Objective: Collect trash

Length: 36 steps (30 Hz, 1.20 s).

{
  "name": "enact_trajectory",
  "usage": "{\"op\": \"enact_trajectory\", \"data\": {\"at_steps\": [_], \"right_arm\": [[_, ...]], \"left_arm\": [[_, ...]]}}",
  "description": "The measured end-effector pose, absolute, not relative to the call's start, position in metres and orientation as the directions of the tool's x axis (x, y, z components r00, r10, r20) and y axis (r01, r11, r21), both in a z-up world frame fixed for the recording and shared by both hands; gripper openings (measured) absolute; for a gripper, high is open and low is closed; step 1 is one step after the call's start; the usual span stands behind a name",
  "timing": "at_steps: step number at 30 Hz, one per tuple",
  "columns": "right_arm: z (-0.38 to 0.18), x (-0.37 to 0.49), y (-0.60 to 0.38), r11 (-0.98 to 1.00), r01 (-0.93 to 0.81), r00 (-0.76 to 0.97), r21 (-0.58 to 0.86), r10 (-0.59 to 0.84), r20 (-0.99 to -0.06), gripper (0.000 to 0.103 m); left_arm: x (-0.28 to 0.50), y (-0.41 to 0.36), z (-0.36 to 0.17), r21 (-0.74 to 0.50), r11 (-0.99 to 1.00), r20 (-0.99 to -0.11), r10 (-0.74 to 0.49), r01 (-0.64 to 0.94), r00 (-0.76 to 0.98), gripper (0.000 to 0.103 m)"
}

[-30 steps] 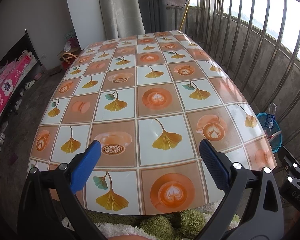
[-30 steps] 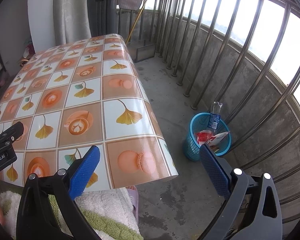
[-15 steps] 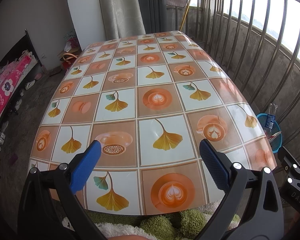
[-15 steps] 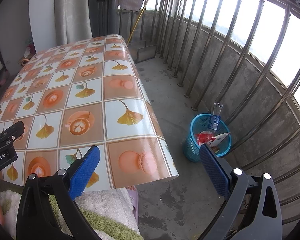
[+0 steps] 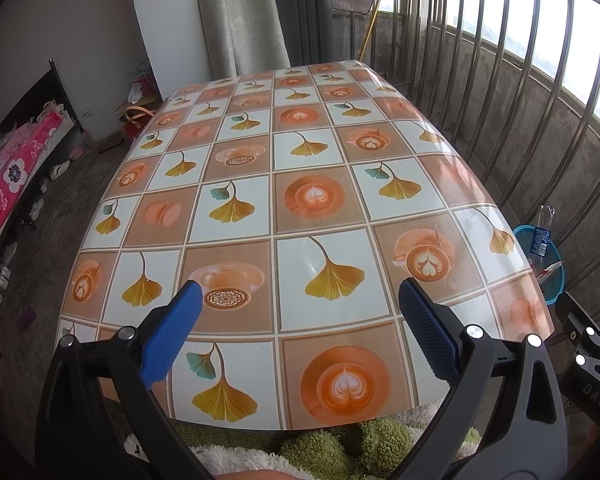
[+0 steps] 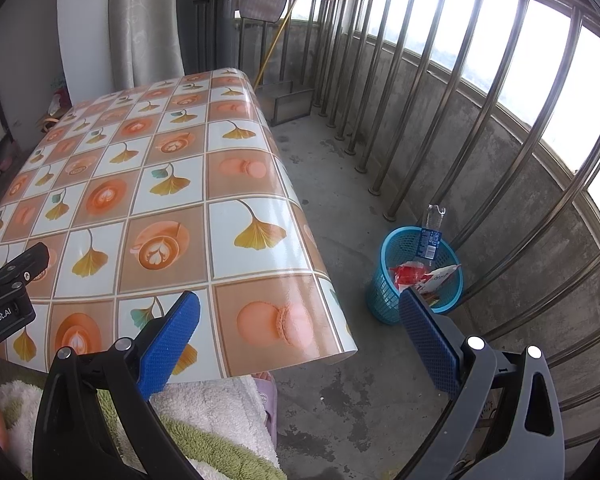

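A blue mesh trash basket (image 6: pixel 384 284) stands on the concrete floor right of the table; it also shows in the left wrist view (image 5: pixel 556 258). It holds a clear plastic bottle (image 6: pixel 431 232) with a blue label, red wrappers (image 6: pixel 407 273) and a white packet (image 6: pixel 440 274). My left gripper (image 5: pixel 300 312) is open and empty over the near edge of the table (image 5: pixel 316 184). My right gripper (image 6: pixel 300 320) is open and empty over the table's near right corner (image 6: pixel 260 320), left of the basket.
The table carries a glossy orange-and-white leaf and coffee print cloth. A metal railing (image 6: pixel 480 120) curves along the right side. A grey curtain (image 5: pixel 240 16) hangs at the back. A bed with pink bedding (image 5: pixel 8 176) stands at the left. A fluffy green-white garment (image 6: pixel 204 420) lies below the grippers.
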State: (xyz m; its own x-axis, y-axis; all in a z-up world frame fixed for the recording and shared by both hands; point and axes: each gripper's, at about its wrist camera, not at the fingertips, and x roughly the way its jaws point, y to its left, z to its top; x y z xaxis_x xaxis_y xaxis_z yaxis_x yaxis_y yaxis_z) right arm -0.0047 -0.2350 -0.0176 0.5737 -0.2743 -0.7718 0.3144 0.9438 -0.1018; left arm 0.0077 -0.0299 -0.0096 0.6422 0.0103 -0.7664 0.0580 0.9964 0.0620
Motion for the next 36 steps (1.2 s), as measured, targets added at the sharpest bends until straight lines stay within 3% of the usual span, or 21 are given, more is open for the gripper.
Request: {"op": "enact_trajectory", "data": {"at_steps": [36], "right_arm": [[-0.0177, -0.0047, -0.2343, 0.944, 0.314, 0.573, -0.101, -0.274, -0.772, 0.097]], "left_arm": [[0.0069, -0.0270, -0.0121, 0.062, 0.996, -0.771, 0.009, 0.060, 0.637, 0.094]]}}
